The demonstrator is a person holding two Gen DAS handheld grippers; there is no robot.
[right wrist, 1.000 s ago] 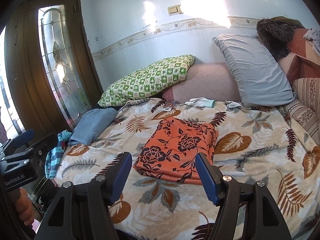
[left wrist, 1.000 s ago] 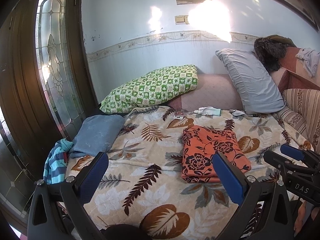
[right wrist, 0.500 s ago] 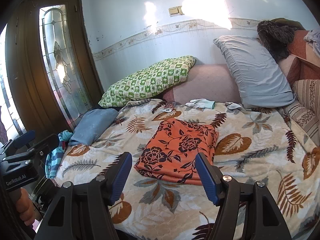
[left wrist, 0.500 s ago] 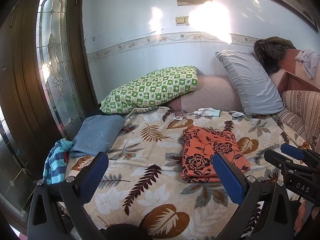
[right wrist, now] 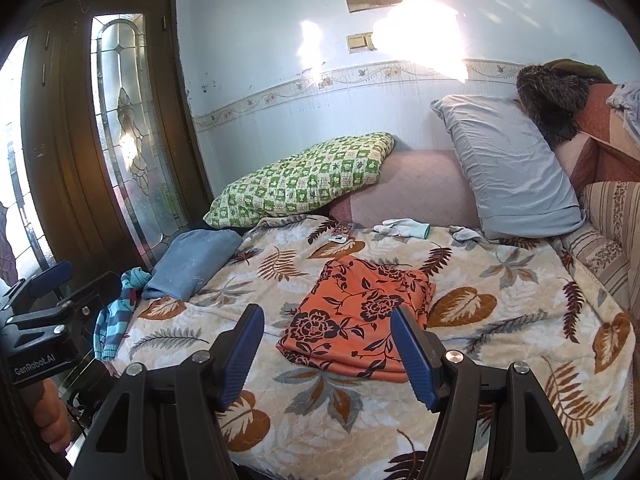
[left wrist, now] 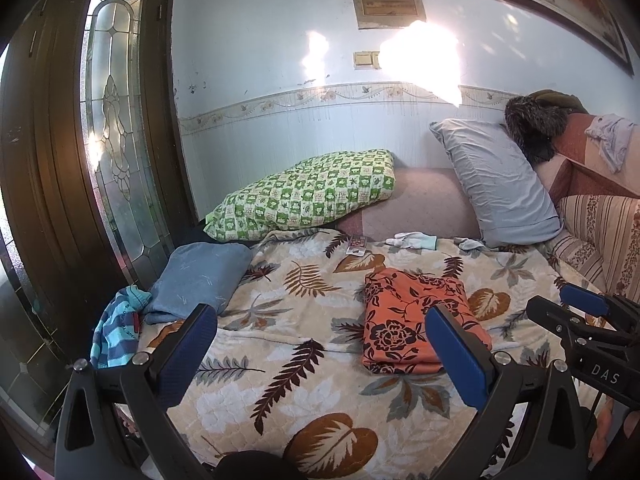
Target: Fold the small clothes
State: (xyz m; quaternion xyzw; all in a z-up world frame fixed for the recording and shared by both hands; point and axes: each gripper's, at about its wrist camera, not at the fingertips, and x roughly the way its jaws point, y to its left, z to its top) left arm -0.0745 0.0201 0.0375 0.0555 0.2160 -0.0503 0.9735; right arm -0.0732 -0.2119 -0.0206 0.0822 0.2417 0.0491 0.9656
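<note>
At the far left a glazed door (left wrist: pixel 108 152) stands by the bed. On the bedspread's (left wrist: pixel 304 392) left edge lie a striped garment (left wrist: pixel 116 324) and, touching it, a folded blue cloth (left wrist: pixel 200 276). The left gripper (left wrist: pixel 320 354) hovers above the bedspread, jaws wide apart, holding nothing. Behind sits a green pillow (left wrist: pixel 308 196). Right of centre the folded orange garment (right wrist: pixel 360 312) lies flat on the bedspread. The right gripper (right wrist: pixel 326 354) hangs just before it, jaws spread and empty. A grey pillow (right wrist: pixel 508 168) leans at the right.
</note>
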